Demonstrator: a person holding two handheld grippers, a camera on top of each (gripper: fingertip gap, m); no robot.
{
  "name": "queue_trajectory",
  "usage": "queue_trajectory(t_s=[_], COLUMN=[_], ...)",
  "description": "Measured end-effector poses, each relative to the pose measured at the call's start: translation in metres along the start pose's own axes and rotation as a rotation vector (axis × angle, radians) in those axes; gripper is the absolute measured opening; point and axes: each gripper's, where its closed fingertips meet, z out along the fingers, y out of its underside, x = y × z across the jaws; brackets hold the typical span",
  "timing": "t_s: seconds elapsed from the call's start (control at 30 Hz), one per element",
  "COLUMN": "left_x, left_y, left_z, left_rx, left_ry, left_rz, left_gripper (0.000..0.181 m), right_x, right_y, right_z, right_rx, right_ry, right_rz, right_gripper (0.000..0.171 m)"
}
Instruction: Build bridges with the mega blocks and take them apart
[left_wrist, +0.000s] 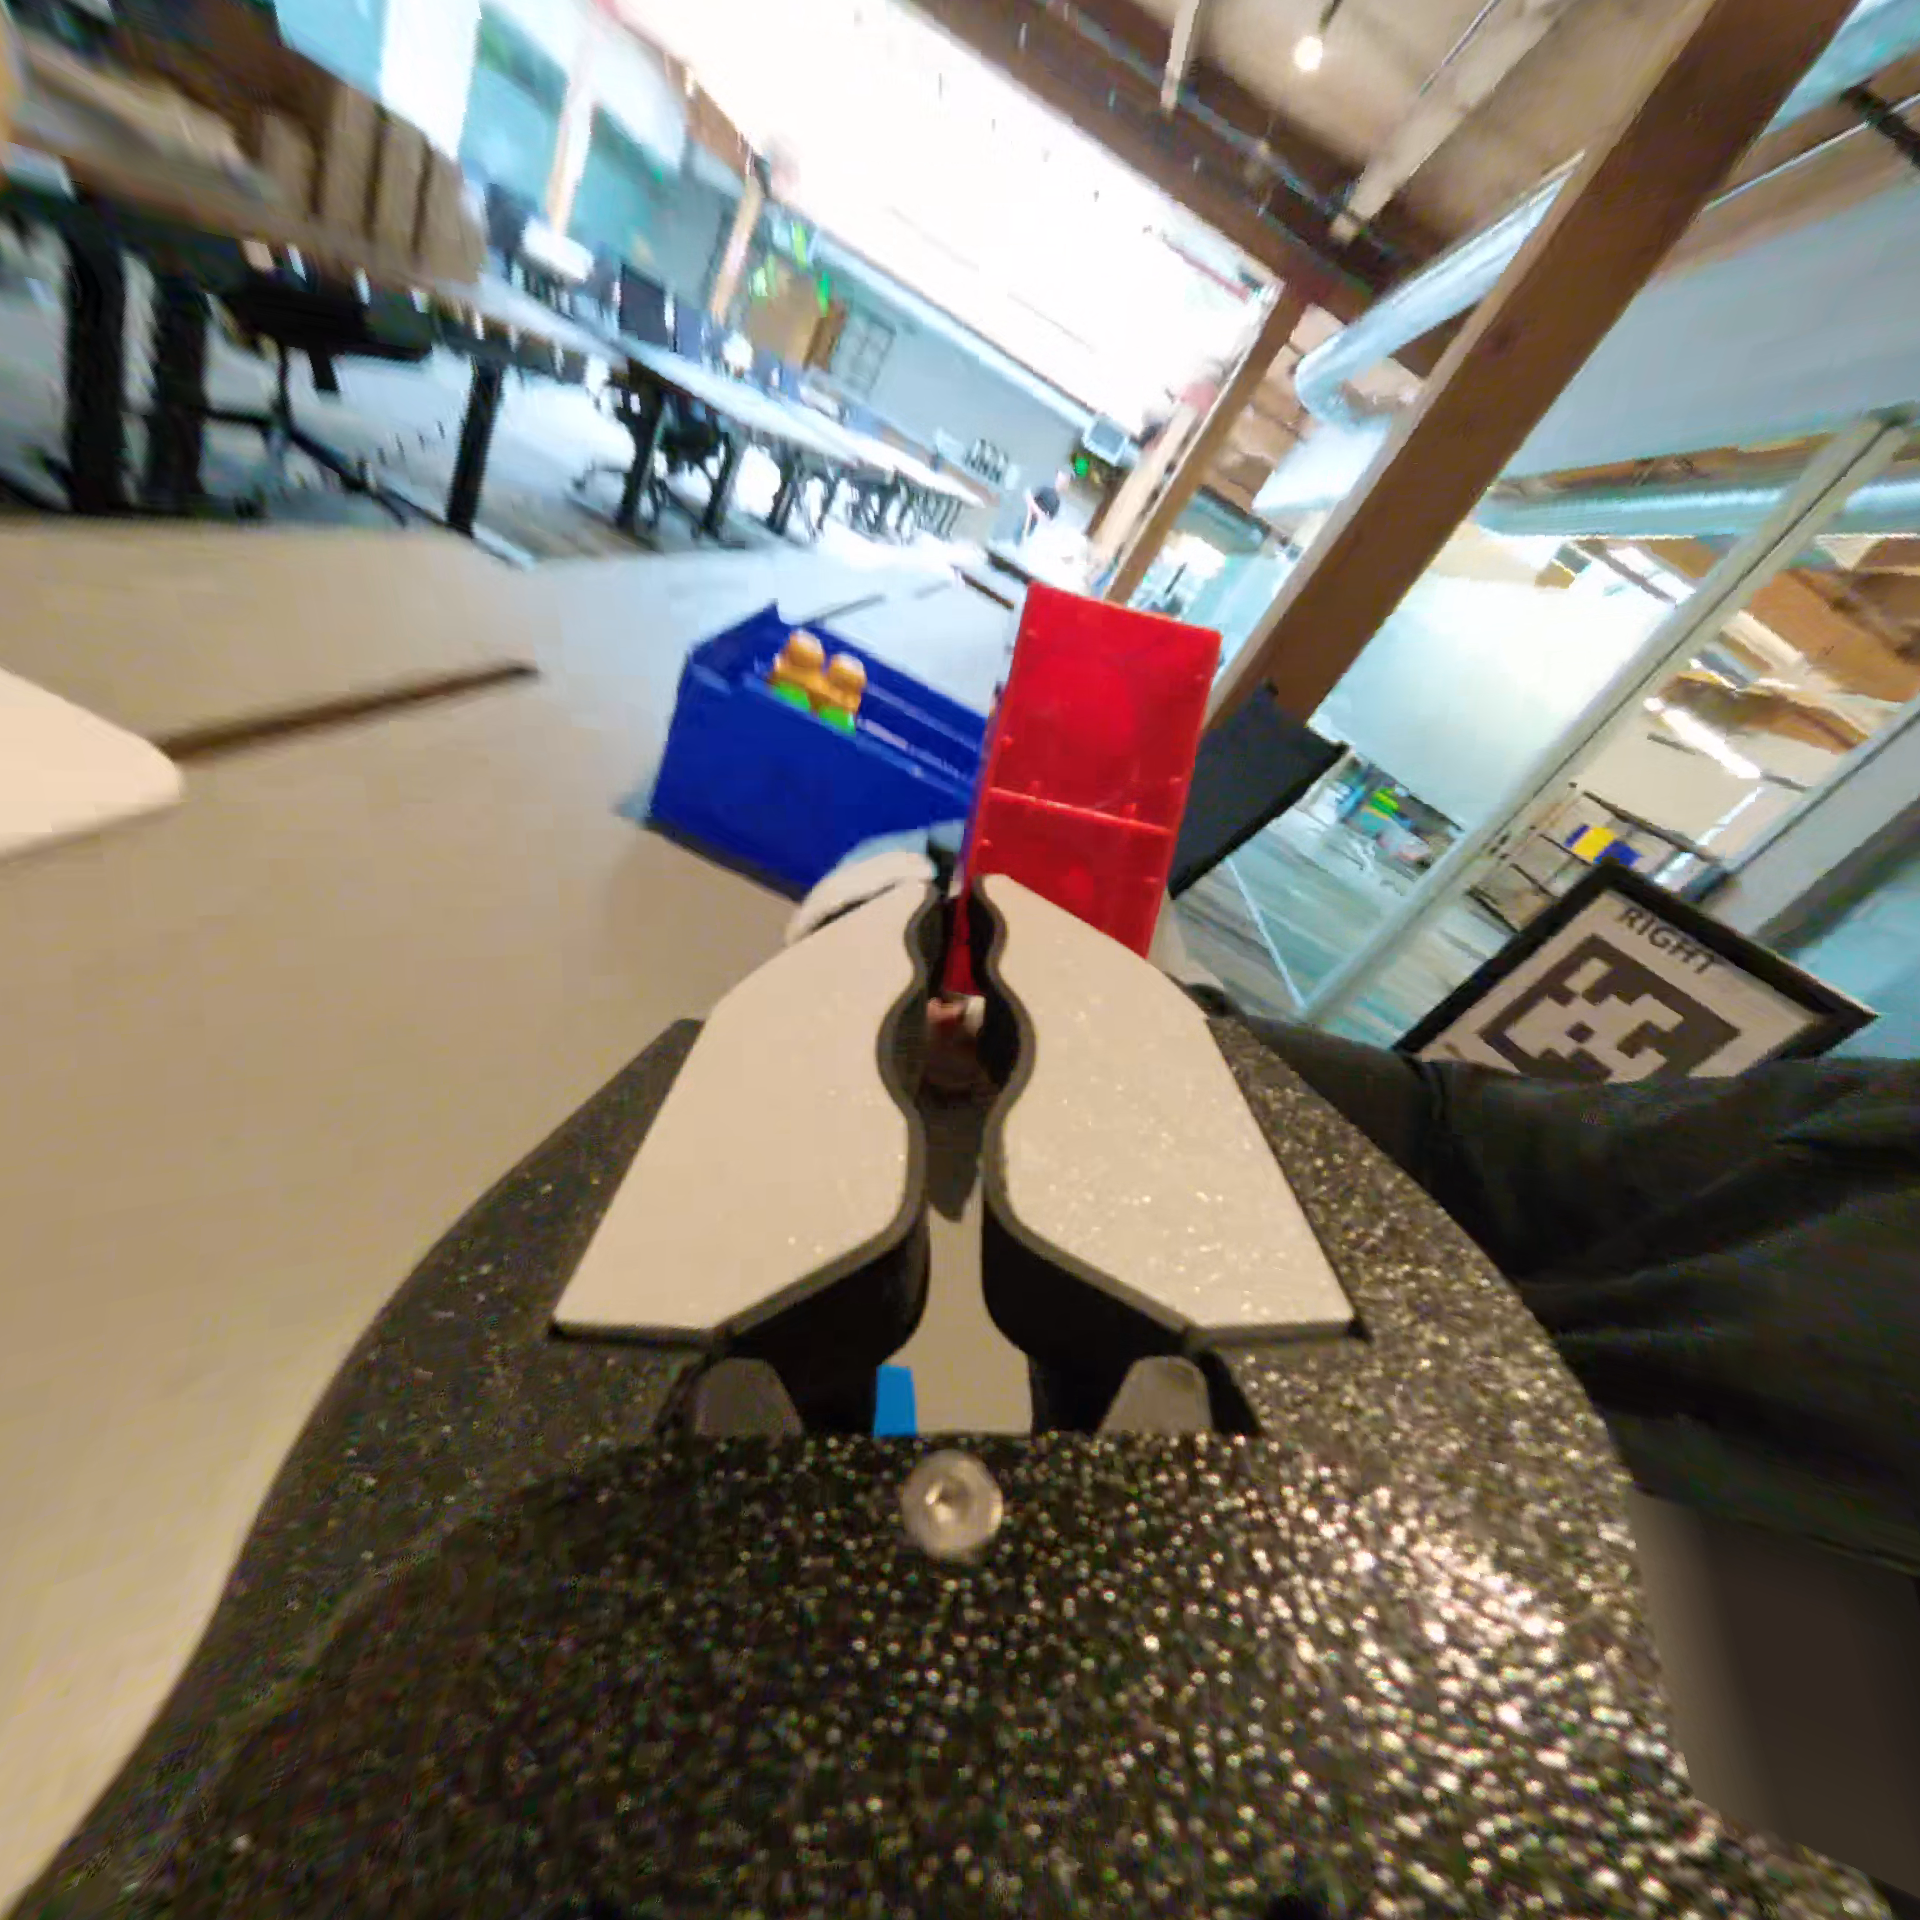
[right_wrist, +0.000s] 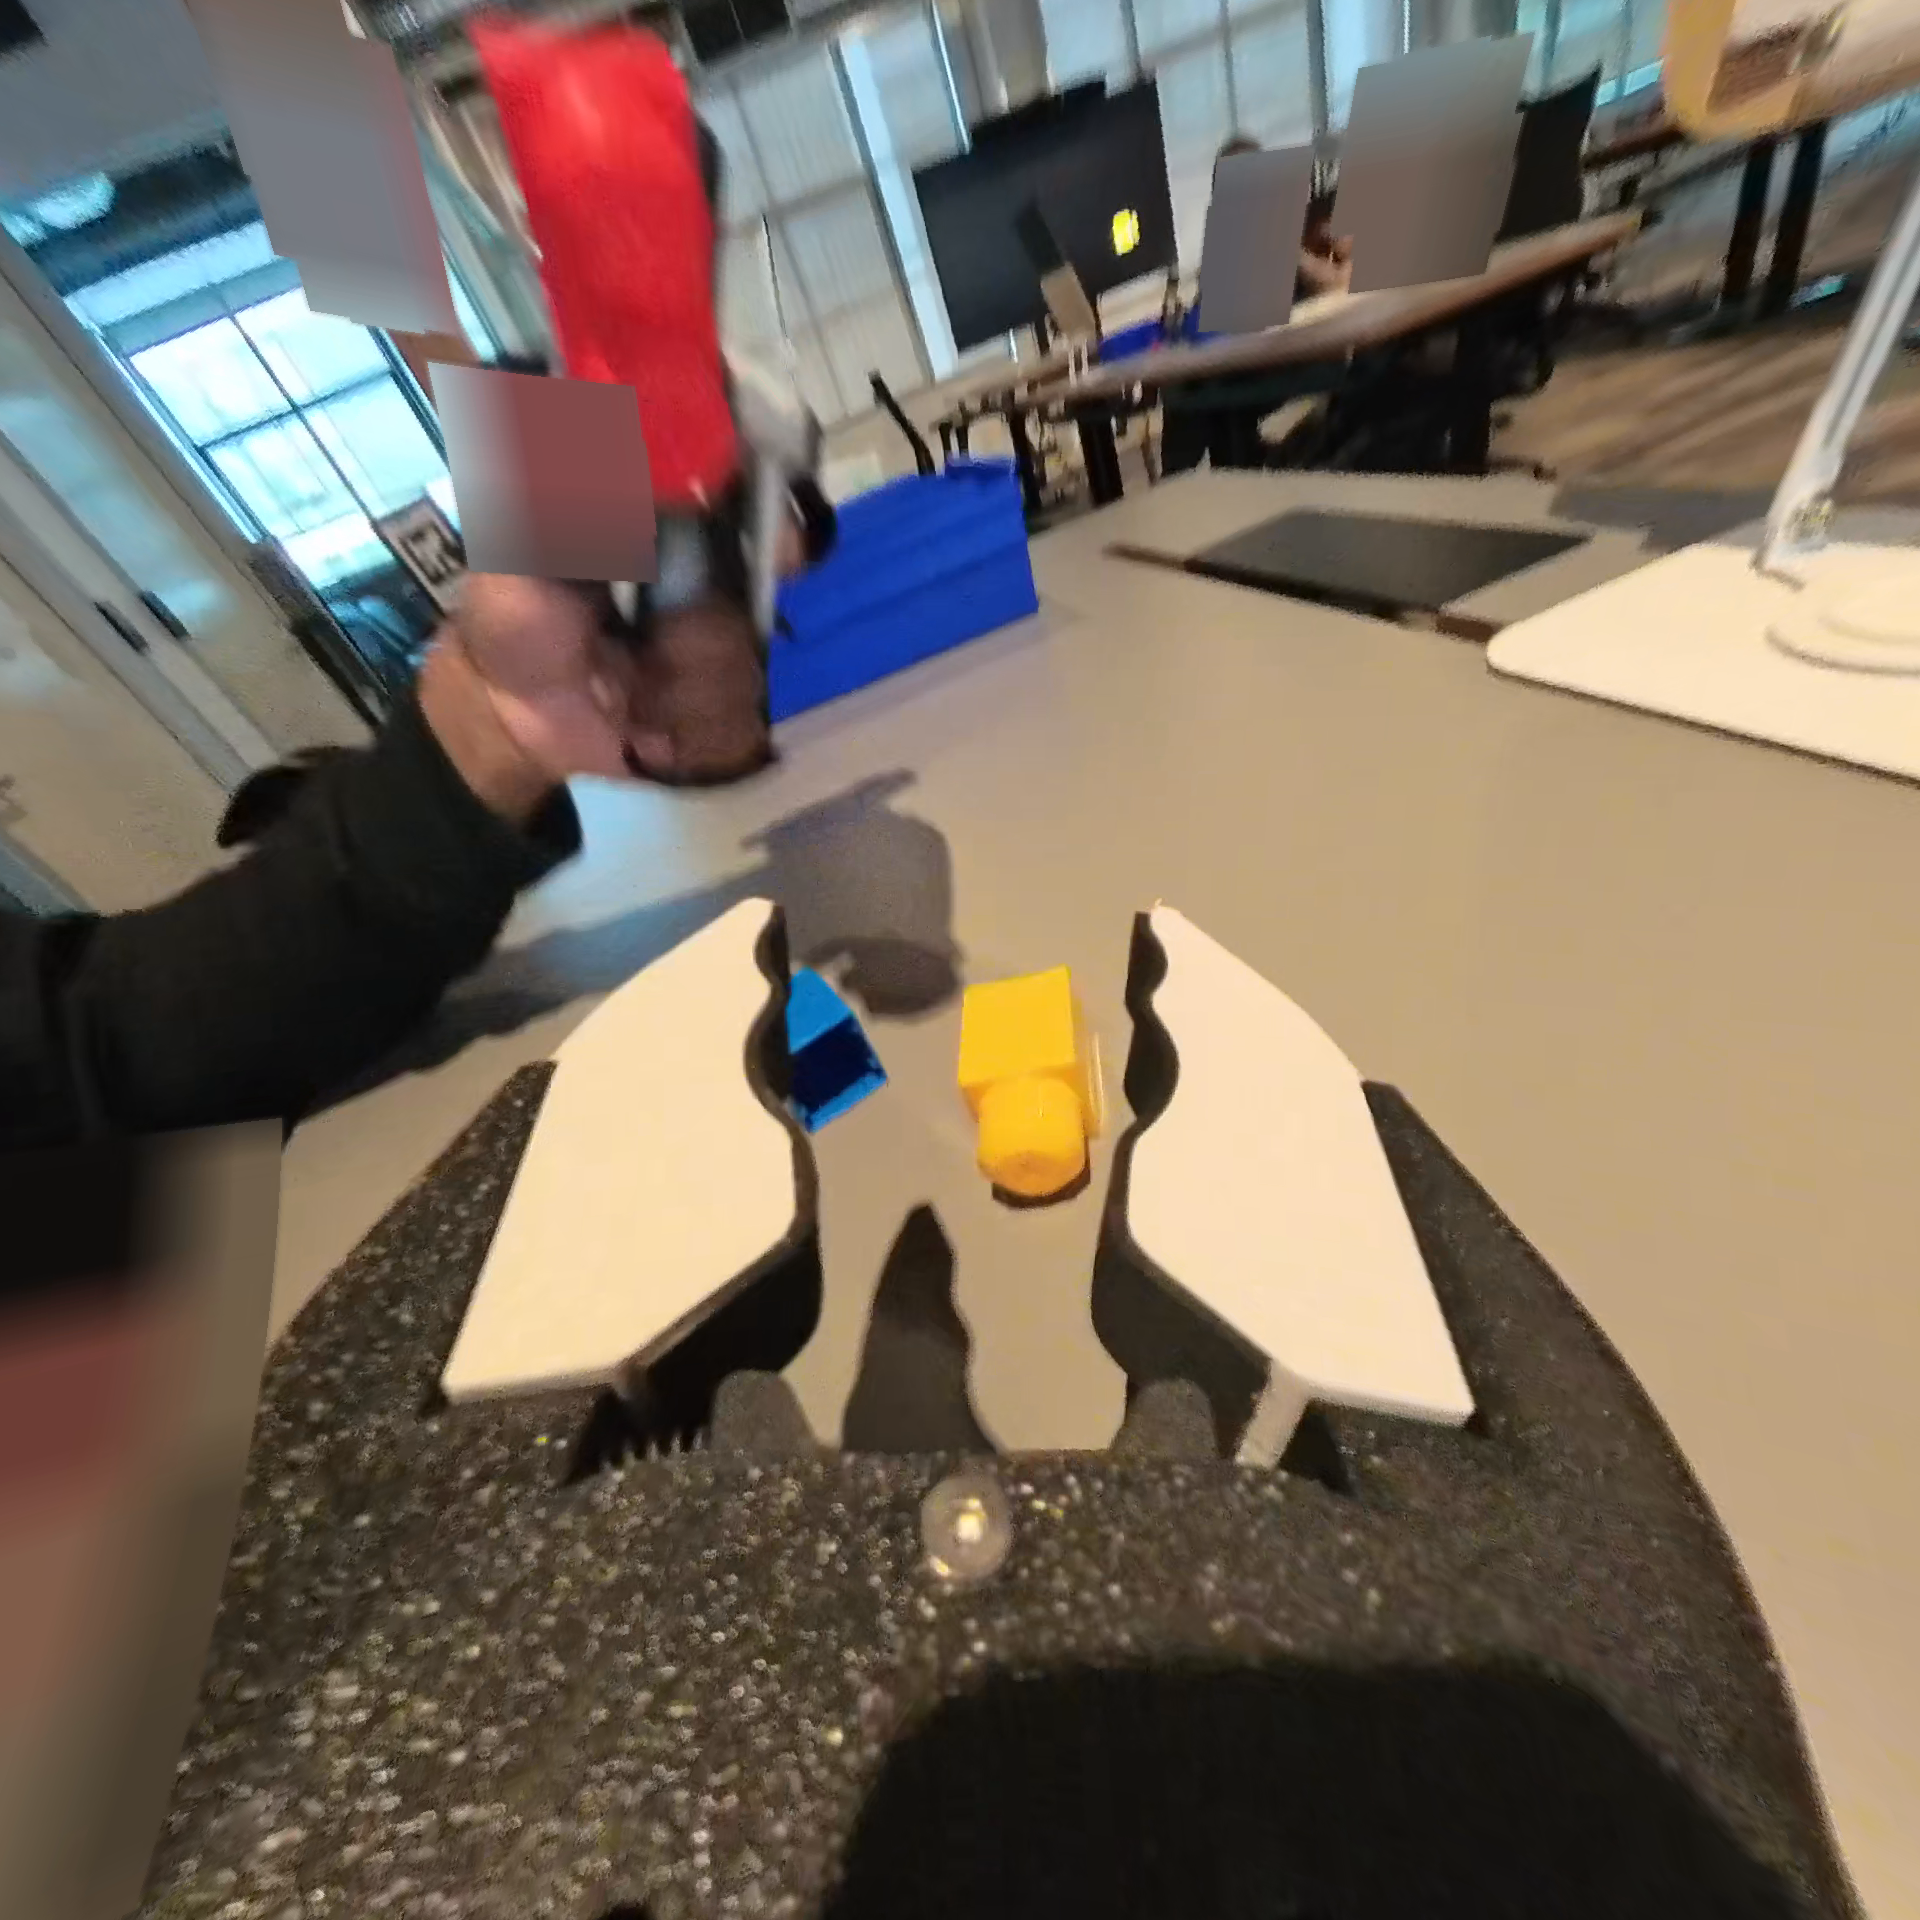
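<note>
Fingers of the left hand-held gripper (left_wrist: 961, 925) press nearly together in the left wrist view, clenched on the thin lower edge of a red block (left_wrist: 1091, 774) that stands upright above the tips, lifted off the grey table (left_wrist: 343, 935). Behind it sits a blue bin (left_wrist: 790, 779) with orange-and-green blocks (left_wrist: 821, 681) poking above its rim. To the right, a dark sleeve (left_wrist: 1621, 1184) crosses the view in front of a framed black-and-white marker (left_wrist: 1621, 1003). In the right wrist view, the right hand-held gripper (right_wrist: 956, 914) is spread wide and grasps nothing. Between its fingers, a yellow block (right_wrist: 1023, 1070) lies on its side on the table (right_wrist: 1351, 831), its round stud facing the camera; a small blue block (right_wrist: 831, 1049) lies tipped beside the inner edge of the left finger, whether touching it I cannot tell. Farther off at upper left, a hand (right_wrist: 530, 686) in a black sleeve holds the other gripper raised, with the red block (right_wrist: 613, 239), blurred, standing above it. The blue bin (right_wrist: 914, 582) sits beyond, and a white lamp base (right_wrist: 1714, 665) rests on the table at right.
</note>
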Motion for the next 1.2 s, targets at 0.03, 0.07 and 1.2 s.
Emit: queue_trajectory(t_s=[0.03, 0.07, 1.2], left_x=[-0.004, -0.004, -0.039], left_y=[0.014, 0.024, 0.136], left_z=[0.014, 0.025, -0.025], left_rx=[-0.019, -0.026, -0.808], left_ry=[0.005, 0.02, -0.242], left_rz=[-0.04, -0.063, 0.159], left_gripper=[0.003, 0.003, 0.047], right_x=[-0.002, -0.006, 0.024], right_y=[-0.005, -0.009, 0.038], right_z=[-0.002, -0.004, -0.061], right_rx=[0.034, 0.06, -0.805], right_ry=[-0.014, -0.034, 0.457], right_rz=[-0.003, -0.006, -0.486], right_gripper=[0.064, 0.064, 0.036])
